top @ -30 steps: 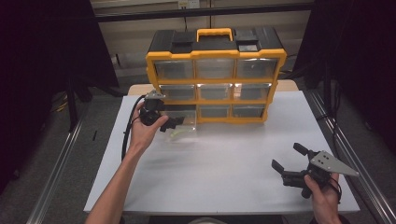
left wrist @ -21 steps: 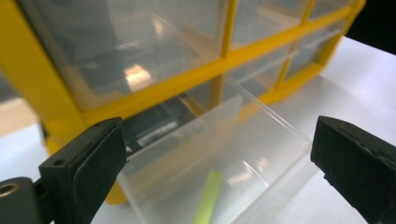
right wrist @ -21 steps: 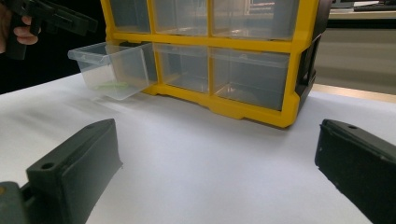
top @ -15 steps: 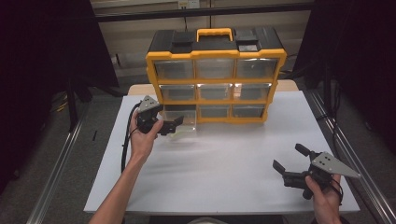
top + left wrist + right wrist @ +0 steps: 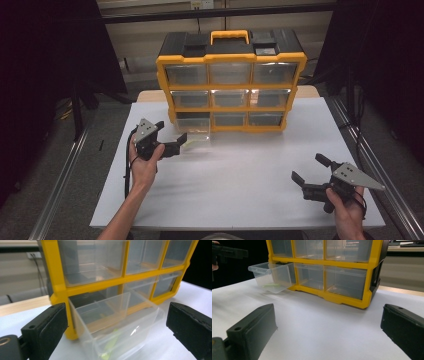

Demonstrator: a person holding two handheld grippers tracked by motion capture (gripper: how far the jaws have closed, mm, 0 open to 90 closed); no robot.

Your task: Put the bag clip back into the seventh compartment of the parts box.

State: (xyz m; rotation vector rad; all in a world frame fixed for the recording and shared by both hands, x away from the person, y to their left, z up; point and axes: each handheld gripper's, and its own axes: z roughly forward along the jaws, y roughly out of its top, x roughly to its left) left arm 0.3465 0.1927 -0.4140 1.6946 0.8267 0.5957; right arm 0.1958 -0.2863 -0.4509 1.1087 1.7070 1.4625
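drawer point(image 5: 194, 131) – pulled out, bottom-left of cabinet point(image 5: 231, 80) | left tool point(image 5: 170, 136) backed off toward 7 o'clock, wide, empty | right tool point(image 5: 309, 174) wide, idle – 5 o'clock

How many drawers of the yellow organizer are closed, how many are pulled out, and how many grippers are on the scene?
Closed drawers: 8
Pulled-out drawer: 1
Grippers, left gripper and right gripper: 2
Total: 11

Laboratory recording station — white-covered bench point(image 5: 240, 185) framed by metal rails point(image 5: 60, 192), black curtains point(image 5: 45, 55) on both sides.
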